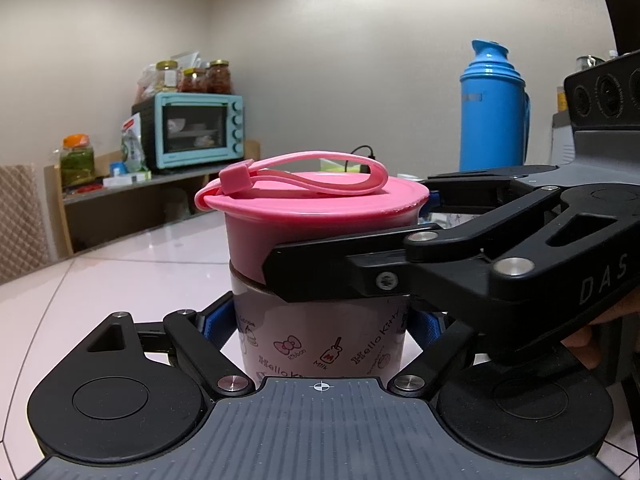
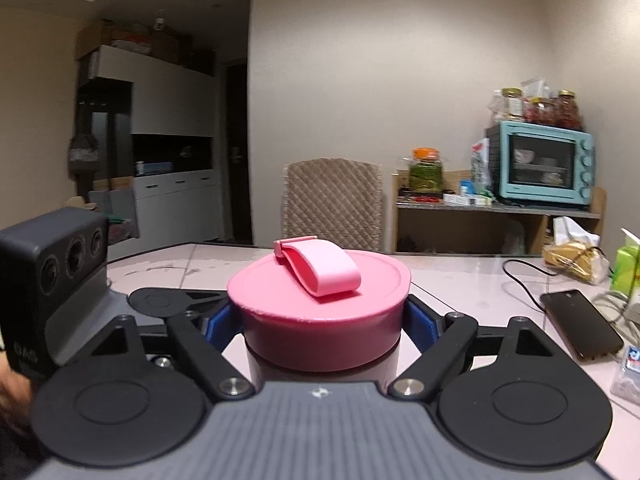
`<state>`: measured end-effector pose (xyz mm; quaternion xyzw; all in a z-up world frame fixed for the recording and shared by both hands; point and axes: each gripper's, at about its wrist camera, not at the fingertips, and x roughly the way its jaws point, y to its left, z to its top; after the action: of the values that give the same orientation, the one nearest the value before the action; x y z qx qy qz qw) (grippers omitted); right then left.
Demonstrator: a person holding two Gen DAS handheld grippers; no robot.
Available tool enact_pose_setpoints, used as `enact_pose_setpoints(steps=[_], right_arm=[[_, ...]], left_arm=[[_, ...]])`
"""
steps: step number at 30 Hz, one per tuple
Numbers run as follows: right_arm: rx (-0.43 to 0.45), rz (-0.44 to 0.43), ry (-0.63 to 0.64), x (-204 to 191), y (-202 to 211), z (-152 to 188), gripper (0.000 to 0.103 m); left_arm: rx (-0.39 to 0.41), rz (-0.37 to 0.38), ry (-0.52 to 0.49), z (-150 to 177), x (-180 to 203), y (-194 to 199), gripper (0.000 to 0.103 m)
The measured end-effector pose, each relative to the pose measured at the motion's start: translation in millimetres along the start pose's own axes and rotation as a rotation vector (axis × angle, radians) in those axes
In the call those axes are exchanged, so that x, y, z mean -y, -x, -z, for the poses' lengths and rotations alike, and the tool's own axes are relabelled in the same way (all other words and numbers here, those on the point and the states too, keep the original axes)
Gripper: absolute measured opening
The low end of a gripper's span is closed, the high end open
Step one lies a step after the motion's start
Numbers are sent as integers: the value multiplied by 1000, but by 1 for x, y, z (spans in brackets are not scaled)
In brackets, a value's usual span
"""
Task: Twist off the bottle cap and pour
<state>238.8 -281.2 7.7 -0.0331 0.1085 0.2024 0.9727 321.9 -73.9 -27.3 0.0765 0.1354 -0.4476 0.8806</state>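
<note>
Tight around the bottle, open bench to the left

Both tools crowd the bottle [image 1: 320, 336]: left tool [image 1: 320, 326] low on the body, right tool [image 2: 322, 320] at the pink cap [image 2: 320, 300]. Right of them, a phone [image 2: 582, 324], cable [image 2: 524, 276] and tissue pack [image 2: 576, 252] clutter the bench [image 1: 132, 280]; a blue thermos [image 1: 494, 112] stands behind.

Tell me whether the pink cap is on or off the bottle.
On. The pink cap sits level atop the bottle, the right claw clamping its sides; how far unscrewed, cannot tell.
</note>
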Motion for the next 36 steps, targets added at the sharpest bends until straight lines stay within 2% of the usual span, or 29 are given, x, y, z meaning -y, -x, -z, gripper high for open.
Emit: enact_pose_setpoints(steps=[11,15,21,25,27,28,36], right_arm=[[-9,-203,48,30,-3,-3,85],[-9,-250,55,36,-4,-3,85],[-3,-269,63,37,-2,-2,85],[-7,-255,49,36,1,-3,86],[1,-210,46,31,7,-4,101],[4,-189,43,29,9,-4,102],[11,-29,9,8,28,-6,102]], left_arm=[[0,0,1,0,1,1,90],[0,0,1,0,0,1,90],[0,1,1,0,1,1,90],[0,1,1,0,1,1,90],[0,1,1,0,2,1,90],[0,1,1,0,2,1,90],[0,1,1,0,2,1,90]])
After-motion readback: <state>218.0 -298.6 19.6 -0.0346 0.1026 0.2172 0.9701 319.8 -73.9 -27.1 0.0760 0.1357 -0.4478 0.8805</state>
